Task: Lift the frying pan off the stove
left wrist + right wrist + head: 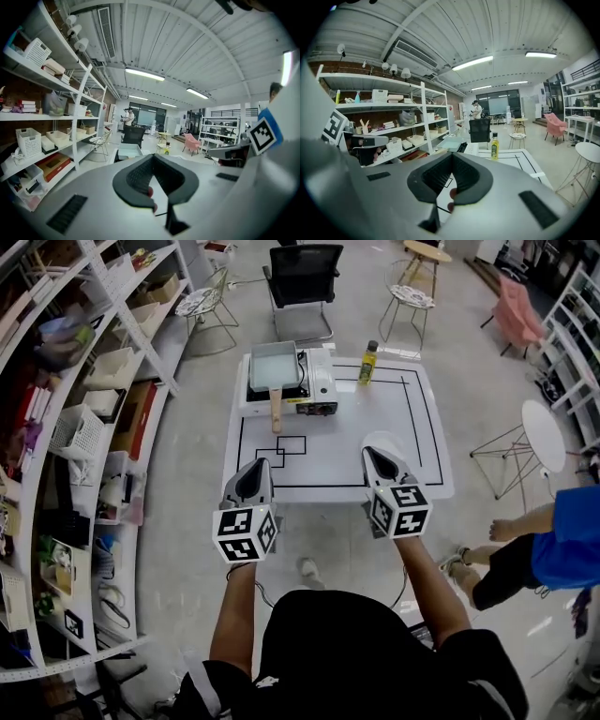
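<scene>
A rectangular pale frying pan (pixel 274 366) with a wooden handle (pixel 276 410) sits on a white portable stove (pixel 319 386) at the back left of the white table (pixel 427 442). Both grippers hover over the table's near edge, well short of the stove. My left gripper (pixel 260 466) is shut with nothing in it. My right gripper (pixel 372 455) is also shut and empty. In the left gripper view the pan (pixel 129 151) shows far ahead beyond the closed gripper tip (pixel 153 157). The right gripper view shows the pan (pixel 451 142) ahead and to the left of its tip (pixel 453 157).
A yellow oil bottle (pixel 368 362) stands right of the stove. Shelving (pixel 84 427) runs along the left. A black office chair (pixel 304 282) and wire chairs stand behind the table. A round side table (pixel 544 435) and a person in blue (pixel 553 545) are at the right.
</scene>
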Motion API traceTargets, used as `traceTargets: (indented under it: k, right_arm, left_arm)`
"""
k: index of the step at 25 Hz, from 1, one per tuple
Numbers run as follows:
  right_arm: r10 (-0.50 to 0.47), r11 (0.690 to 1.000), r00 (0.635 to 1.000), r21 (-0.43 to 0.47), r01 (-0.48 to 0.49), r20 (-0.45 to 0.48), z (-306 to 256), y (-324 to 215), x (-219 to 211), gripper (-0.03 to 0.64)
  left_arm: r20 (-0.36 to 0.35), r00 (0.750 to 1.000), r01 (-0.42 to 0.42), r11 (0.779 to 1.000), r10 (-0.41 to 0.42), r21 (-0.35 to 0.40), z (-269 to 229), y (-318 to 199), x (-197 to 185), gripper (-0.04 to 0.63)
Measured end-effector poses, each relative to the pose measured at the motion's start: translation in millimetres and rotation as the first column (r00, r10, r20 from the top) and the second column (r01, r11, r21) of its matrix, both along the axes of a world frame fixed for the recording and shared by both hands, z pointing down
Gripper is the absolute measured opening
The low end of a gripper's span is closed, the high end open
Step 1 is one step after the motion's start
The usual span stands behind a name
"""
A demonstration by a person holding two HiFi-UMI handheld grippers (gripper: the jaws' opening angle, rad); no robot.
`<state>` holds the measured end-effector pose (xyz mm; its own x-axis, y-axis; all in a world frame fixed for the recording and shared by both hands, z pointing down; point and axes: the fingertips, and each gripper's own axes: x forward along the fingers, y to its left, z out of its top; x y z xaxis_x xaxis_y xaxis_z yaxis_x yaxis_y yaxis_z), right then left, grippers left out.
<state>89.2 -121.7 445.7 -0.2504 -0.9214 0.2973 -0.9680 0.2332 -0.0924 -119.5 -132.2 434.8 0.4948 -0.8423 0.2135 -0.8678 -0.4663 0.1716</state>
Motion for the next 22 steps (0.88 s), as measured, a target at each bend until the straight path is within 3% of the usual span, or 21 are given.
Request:
traceTargets:
  k: [22]
  right_arm:
    - [0.004, 1.0, 0.999, -0.013, -0.005, -0.036, 8.1, -81.7, -15.5, 0.002]
  left_arm:
    - [-0.012, 0.998, -0.061, 0.997, 0.061, -0.051, 17.3, -75.3, -2.9, 0.012]
